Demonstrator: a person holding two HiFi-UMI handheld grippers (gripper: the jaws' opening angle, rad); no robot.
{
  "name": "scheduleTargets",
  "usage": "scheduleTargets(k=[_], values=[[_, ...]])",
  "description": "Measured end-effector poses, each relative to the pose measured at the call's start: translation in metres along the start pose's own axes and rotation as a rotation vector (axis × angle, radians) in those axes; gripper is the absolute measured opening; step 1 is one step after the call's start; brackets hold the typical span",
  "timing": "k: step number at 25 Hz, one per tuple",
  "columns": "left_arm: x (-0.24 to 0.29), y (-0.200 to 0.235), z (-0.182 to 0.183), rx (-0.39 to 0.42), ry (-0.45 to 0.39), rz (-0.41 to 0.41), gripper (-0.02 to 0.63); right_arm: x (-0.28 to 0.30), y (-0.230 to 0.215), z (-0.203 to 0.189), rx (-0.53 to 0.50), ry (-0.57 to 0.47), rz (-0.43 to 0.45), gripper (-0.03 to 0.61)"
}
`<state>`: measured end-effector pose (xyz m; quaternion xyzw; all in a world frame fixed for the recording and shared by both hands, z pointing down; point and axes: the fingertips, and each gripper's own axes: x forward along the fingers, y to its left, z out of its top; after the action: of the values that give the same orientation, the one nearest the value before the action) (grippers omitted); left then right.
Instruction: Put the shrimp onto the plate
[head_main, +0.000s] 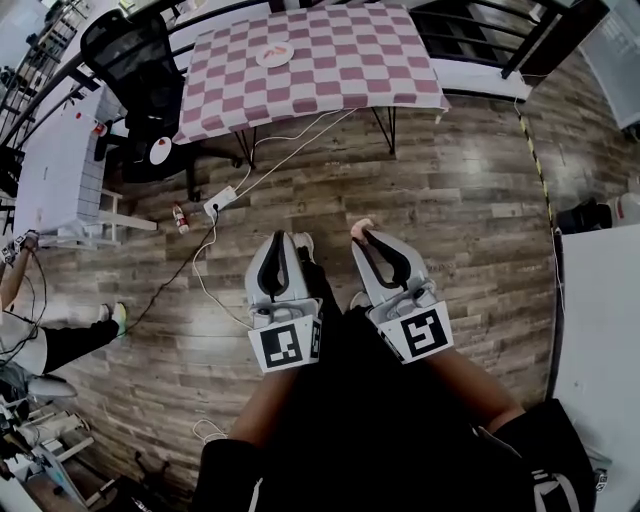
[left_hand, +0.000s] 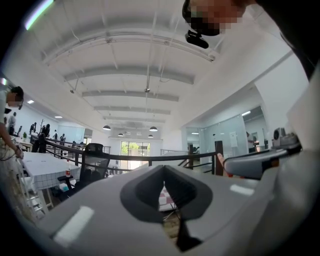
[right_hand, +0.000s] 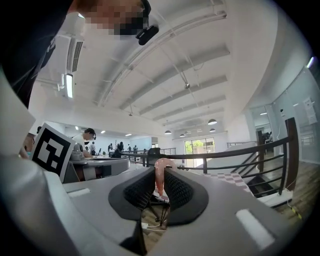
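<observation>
A pink shrimp (right_hand: 160, 177) is pinched between the tips of my right gripper (head_main: 366, 236), which is shut on it; its curled end (head_main: 361, 228) sticks out past the tips. My left gripper (head_main: 283, 241) is shut with nothing in it; in the left gripper view the jaws (left_hand: 164, 186) meet with no gap. Both grippers hang close to my body over the wooden floor. A white plate (head_main: 274, 54) with something orange on it lies on the checkered table (head_main: 330, 80), far ahead of the grippers.
A black office chair (head_main: 140, 60) stands left of the checkered table. A power strip (head_main: 219, 203) and white cables lie on the floor between me and the table. White tables stand at the left (head_main: 55, 160) and right (head_main: 600, 330). A black railing (right_hand: 225, 155) runs behind.
</observation>
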<state>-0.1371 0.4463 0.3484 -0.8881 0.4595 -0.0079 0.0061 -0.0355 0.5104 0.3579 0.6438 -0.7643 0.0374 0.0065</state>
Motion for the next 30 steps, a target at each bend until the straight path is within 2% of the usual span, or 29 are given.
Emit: scheduleTargets(k=[6,10,15,24,30], values=[[0.050,-0.002,-0.018,-0.019,0.017,-0.061,0.009,0.028,-0.035,-0.012,0.020,0.029,-0.067,0.055],[0.109,0.007,-0.020,-0.039,-0.001,-0.097,0.009,0.070,-0.069,-0.008,0.009,0.030,-0.115,0.055],[0.189,0.028,-0.029,-0.047,0.023,-0.145,0.009,0.145,-0.112,-0.013,0.025,0.060,-0.155,0.055],[0.309,0.090,-0.036,-0.117,0.103,-0.162,0.009,0.293,-0.149,-0.003,0.038,0.142,-0.145,0.054],[0.380,0.143,-0.039,-0.119,0.110,-0.162,0.009,0.387,-0.162,0.003,0.031,0.184,-0.145,0.054]])
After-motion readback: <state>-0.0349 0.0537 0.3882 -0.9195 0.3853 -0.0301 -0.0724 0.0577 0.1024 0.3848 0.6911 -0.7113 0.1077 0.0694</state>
